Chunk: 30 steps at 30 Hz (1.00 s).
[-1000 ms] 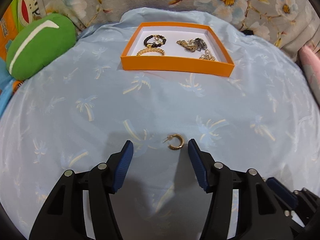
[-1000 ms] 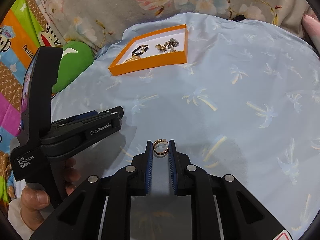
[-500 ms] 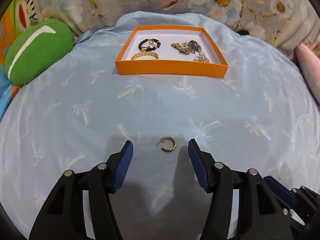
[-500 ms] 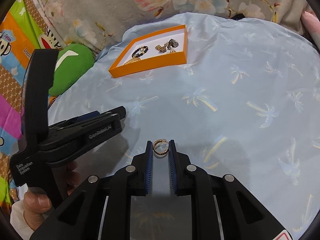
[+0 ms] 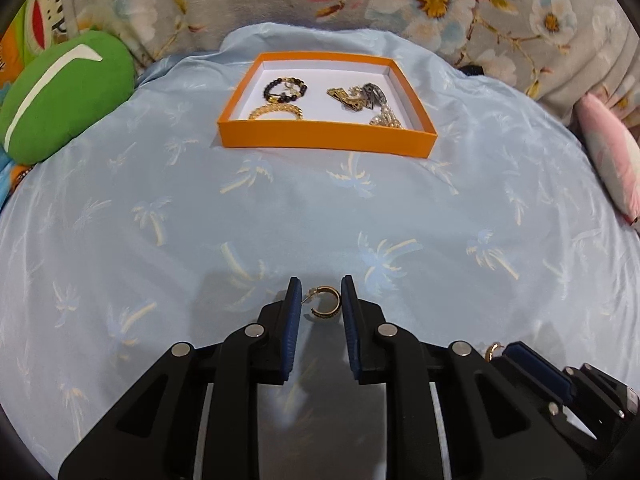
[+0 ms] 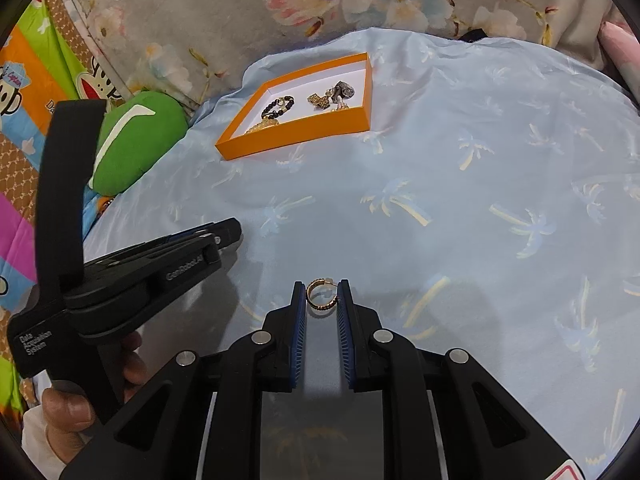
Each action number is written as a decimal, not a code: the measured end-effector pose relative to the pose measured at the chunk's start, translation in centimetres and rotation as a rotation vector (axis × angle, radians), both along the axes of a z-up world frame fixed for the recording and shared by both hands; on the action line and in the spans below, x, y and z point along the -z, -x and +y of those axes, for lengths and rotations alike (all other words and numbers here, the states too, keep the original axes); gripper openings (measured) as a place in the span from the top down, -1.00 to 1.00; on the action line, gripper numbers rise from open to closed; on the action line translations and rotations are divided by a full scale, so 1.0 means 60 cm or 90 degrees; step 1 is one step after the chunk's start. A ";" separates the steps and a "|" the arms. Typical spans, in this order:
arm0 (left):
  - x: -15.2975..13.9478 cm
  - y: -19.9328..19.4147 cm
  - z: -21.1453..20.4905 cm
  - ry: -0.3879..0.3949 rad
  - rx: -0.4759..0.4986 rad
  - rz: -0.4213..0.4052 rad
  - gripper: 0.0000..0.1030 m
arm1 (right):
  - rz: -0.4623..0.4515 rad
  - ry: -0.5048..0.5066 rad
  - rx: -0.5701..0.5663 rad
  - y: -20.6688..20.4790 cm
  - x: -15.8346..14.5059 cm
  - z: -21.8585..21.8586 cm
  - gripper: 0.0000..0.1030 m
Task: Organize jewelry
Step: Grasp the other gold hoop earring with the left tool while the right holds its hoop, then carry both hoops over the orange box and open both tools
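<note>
A gold hoop earring (image 5: pixel 326 304) lies on the pale blue palm-print cloth between the blue pads of my left gripper (image 5: pixel 321 300). Its jaws are closing, and the pads meet the hoop's post and its outer curve. My right gripper (image 6: pixel 321 294) is shut on a second gold hoop earring (image 6: pixel 321 295), held just above the cloth. An orange box (image 5: pixel 326 142) sits further back. It holds a black bead bracelet (image 5: pixel 285 90), a gold chain bracelet (image 5: pixel 276 112) and a heap of gold and dark pieces (image 5: pixel 360 98). In the right wrist view the left gripper (image 6: pixel 228 236) reaches in from the left.
A green cushion (image 5: pixel 60 100) lies left of the box and a pink pillow (image 5: pixel 612 160) at the right edge. Flowered grey fabric (image 5: pixel 440 0) rises behind the cloth. A person's hand (image 6: pixel 68 408) grips the left tool's handle.
The left jaws have come together from wide apart onto the earring on the cloth. The right gripper and its earring have not moved.
</note>
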<state>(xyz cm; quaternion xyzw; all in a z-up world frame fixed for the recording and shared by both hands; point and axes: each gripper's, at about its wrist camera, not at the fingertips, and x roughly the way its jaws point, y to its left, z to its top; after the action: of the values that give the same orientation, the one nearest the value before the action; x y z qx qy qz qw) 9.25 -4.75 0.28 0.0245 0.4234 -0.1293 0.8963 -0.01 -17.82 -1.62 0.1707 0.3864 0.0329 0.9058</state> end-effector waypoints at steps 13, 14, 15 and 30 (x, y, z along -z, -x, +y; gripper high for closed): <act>-0.037 0.000 0.059 0.017 -0.016 -0.006 0.62 | -0.026 0.020 -0.005 -0.059 -0.056 -0.024 0.70; -0.040 -0.006 0.060 0.018 -0.015 -0.009 0.62 | -0.031 0.021 -0.008 -0.073 -0.063 -0.027 0.70; -0.044 -0.016 0.060 0.018 -0.013 -0.013 0.62 | -0.036 0.022 -0.011 -0.089 -0.070 -0.028 0.70; -0.083 -0.292 -0.023 0.016 -0.018 -0.062 0.62 | -0.068 0.014 -0.007 -0.419 -0.107 -0.079 0.70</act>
<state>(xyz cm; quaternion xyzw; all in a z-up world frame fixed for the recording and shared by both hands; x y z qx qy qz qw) 26.76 -6.12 5.26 0.0136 0.3783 -0.1203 0.9178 25.11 -22.58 4.78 0.1564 0.3388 0.0428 0.9268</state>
